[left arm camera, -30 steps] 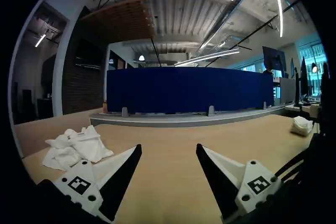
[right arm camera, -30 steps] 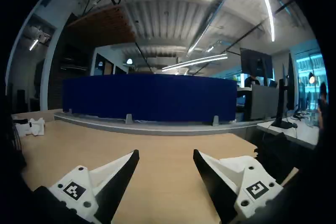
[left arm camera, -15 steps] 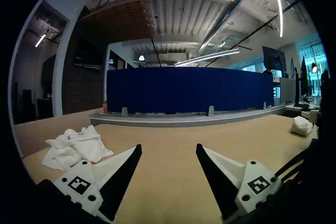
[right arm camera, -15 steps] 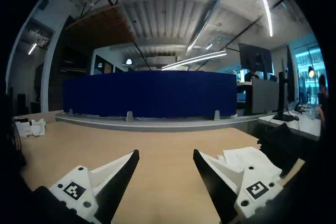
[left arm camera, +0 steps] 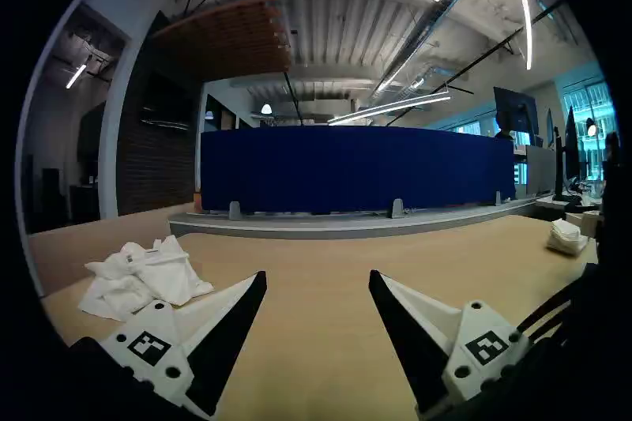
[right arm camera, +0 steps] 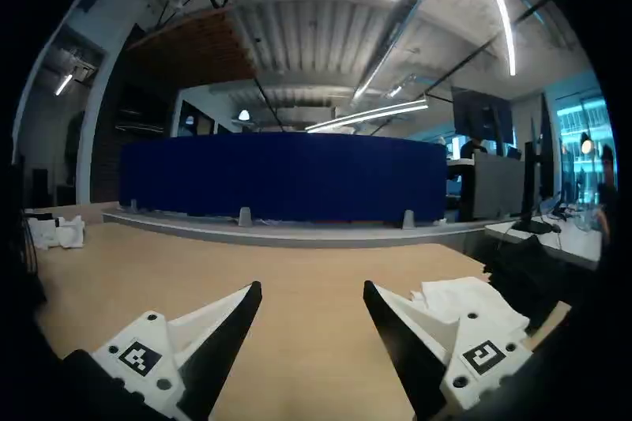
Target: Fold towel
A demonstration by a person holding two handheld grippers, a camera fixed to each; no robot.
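Behind the right gripper (right arm camera: pixel 312 288), a white towel (right arm camera: pixel 468 295) lies half hidden.

My left gripper (left arm camera: pixel 317 295) and right gripper (right arm camera: pixel 312 302) had white pointed fingers (left arm camera: pixel 430 312), black inner faces, square black-and-white markers (left arm camera: pixel 150 347) and screws (left arm camera: pixel 167 373)

Left gripper view: left gripper (left arm camera: pixel 316 274) low over the table (left arm camera: pixel 332 247). A towel (left arm camera: pixel 142 279) lies on the table at 10 o'clock, just beside the left finger. A second towel (left arm camera: pixel 567 235) lies at 2 o'clock, well apart, near the table's right edge. A partition (left arm camera: pixel 351 168) stands along the far edge at 12 o'clock.

Right gripper view: right gripper (right arm camera: pixel 311 285) over the same table. The second towel (right arm camera: pixel 466 298) lies at 2 o'clock, just behind the right finger. The first towel (right arm camera: pixel 59 231) lies far off at 10 o'clock. Partition at 12 o'clock. A separate desk (right arm camera: pixel 553 241) stands beyond the table's right edge at 3 o'clock.
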